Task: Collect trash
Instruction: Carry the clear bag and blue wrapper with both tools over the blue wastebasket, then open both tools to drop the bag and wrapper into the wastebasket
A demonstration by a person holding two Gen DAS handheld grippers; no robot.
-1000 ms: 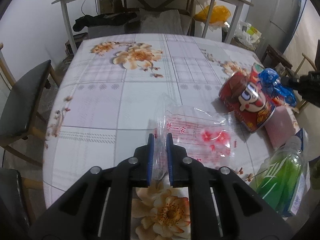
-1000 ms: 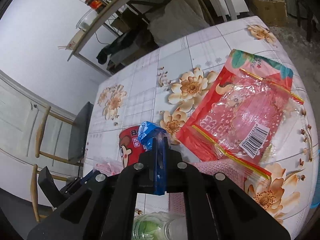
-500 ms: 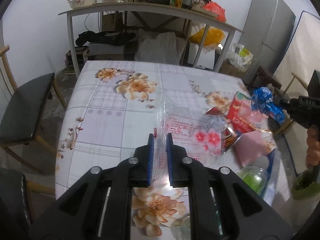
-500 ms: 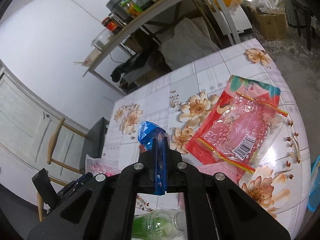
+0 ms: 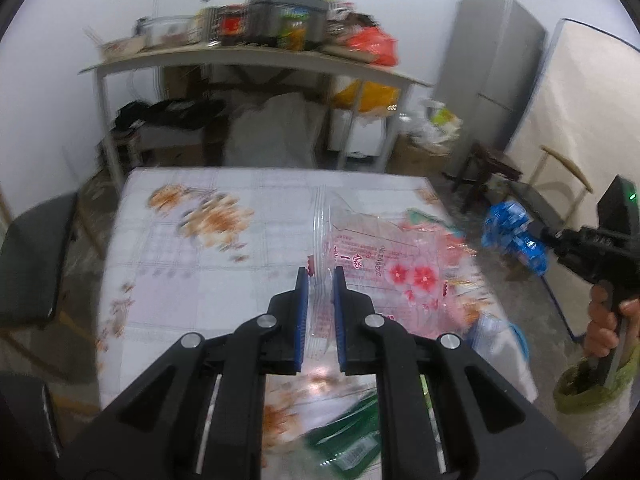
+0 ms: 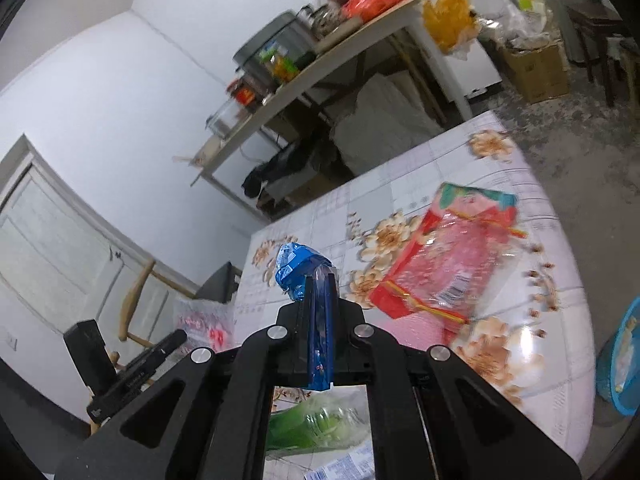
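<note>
- Chair: dark seat at the far left of the left wrist view, beside the tabletop; not part of the task.
- Tabletop: floral, checked cloth, blurred in both views; bare on its left half, with the remaining litter gathered toward its right and near edge.
- Left gripper: fingers drawn close and pinching the edge of the clear bag, a transparent wrapper printed with red flowers. The bag trails up and to the right of the fingers and appears clear of the cloth.
- Green bottle: lies on the tabletop directly beneath the right gripper's frame (its cap end is hidden, so its long axis cannot be told exactly).
- Right gripper: fingers pressed together on the blue wrapper, a crumpled foil piece bunched above and just left of the tips.
- Red packet: large flat bag on the tabletop, right of the right gripper, long axis running from near-left to far-right.
- Bin: green-lined, on the floor past the tabletop's right edge, below the person's hand.
- Governing relation (judgement): the bin lies down and to the right of both loads; the right gripper is much nearer, so the blue wrapper likely drops first, while the clear bag must cross over the tabletop's right side.
</note>
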